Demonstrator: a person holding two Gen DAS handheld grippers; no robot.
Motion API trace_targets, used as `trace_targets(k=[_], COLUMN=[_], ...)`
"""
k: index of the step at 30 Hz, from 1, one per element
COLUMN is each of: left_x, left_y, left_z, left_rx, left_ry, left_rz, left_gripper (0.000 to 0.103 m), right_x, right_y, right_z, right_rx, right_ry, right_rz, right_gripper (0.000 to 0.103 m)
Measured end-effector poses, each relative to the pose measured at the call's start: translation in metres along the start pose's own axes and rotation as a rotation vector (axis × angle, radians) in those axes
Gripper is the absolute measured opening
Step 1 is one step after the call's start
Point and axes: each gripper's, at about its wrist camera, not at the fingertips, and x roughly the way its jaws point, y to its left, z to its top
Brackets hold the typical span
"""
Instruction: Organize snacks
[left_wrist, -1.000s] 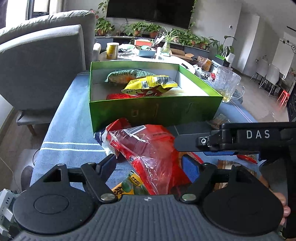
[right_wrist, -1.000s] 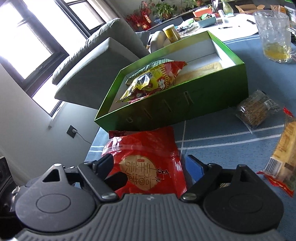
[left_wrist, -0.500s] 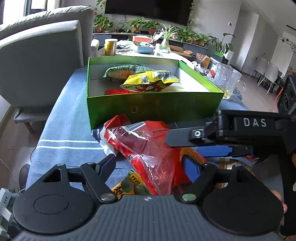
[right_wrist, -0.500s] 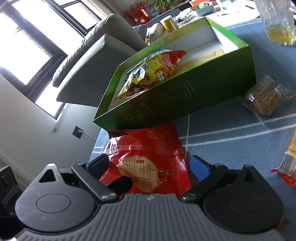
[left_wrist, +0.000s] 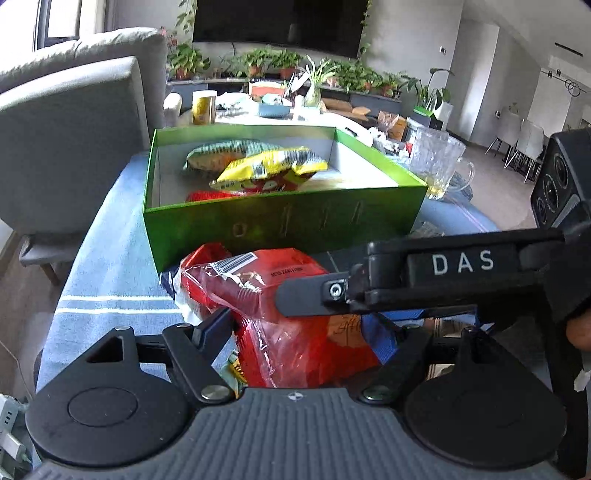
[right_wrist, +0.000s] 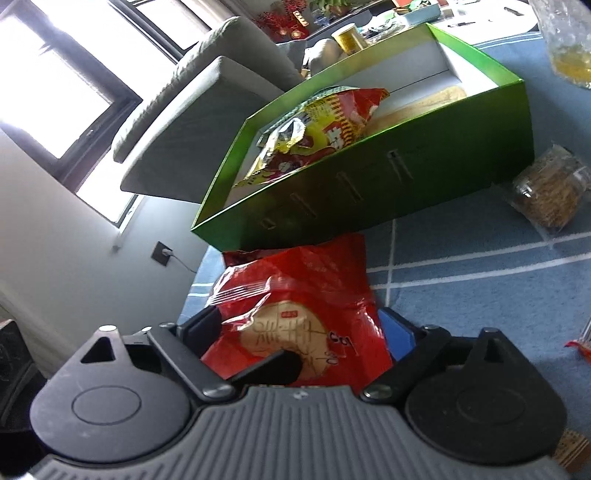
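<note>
A red snack bag (left_wrist: 280, 295) sits in front of the green box (left_wrist: 280, 225) on the blue cloth. My left gripper (left_wrist: 299, 332) and my right gripper (right_wrist: 299, 325) both close on this bag (right_wrist: 303, 295) from opposite sides and hold it slightly off the cloth. The right gripper's body (left_wrist: 443, 280) crosses the left wrist view at right. The green box (right_wrist: 369, 184) holds a yellow-red snack bag (right_wrist: 317, 129), a green-white bag (left_wrist: 221, 149) and a flat red pack (left_wrist: 207, 195).
A clear packet of brown snack (right_wrist: 550, 192) lies right of the box. A glass mug (left_wrist: 436, 162) stands behind the box's right end. A grey armchair (left_wrist: 74, 129) is at left. A yellow-green packet (left_wrist: 232, 369) lies under the red bag.
Both grippers have lifted the red bag and moved it closer to the green box. The right gripper has tilted and sits higher in the left wrist view.
</note>
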Motion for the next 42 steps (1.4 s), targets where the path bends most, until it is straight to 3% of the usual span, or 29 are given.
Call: trace_targets(k=[4, 15, 16, 19, 23, 26, 28, 33, 37, 42], left_x=[-0.014, -0.051, -0.053, -0.057, -0.054, -0.052, -0.052, -0.041, -0.033, -0.026], left_y=[-0.007, -0.032, -0.034, -0.041, -0.046, -0.033, -0.018, 0.018, 0.025, 0.024], left_z=[0.005, 0.017, 0.017, 0.018, 0.016, 0.017, 0.018, 0.014, 0.008, -0.001], left_rx=[0.005, 0.066, 0.073, 0.094, 0.124, 0.085, 0.032, -0.109, -0.15, -0.157], left_ry=[-0.038, -0.147, -0.156, -0.158, -0.146, -0.139, -0.126, -0.083, -0.035, -0.03], left_rz=[-0.03, -0.089, -0.107, -0.157, -0.108, -0.046, -0.019, 0.042, -0.023, -0.064], left_gripper=[0.073, 0.07, 0.065, 0.064, 0.066, 0.071, 0.076, 0.076, 0.076, 0.079], right_x=[-0.011, -0.06, -0.063, -0.069, -0.074, -0.076, -0.074, -0.058, -0.042, -0.037], right_y=[0.004, 0.034, 0.036, 0.043, 0.045, 0.033, 0.017, -0.007, -0.012, -0.014], right_z=[-0.001, -0.004, -0.004, -0.004, -0.004, -0.004, -0.003, -0.003, -0.004, -0.01], right_rx=[0.008, -0.095, -0.108, -0.139, -0.175, -0.138, -0.076, 0.013, 0.06, 0.078], right_ry=[0.006, -0.131, -0.145, -0.155, -0.201, -0.226, -0.207, -0.127, -0.058, -0.02], right_rz=[0.066, 0.049, 0.044, 0.094, 0.018, -0.05, -0.069, -0.076, -0.054, -0.051], right_gripper=[0.083, 0.082, 0.082, 0.073, 0.072, 0.074, 0.077, 0.077, 0.077, 0.082])
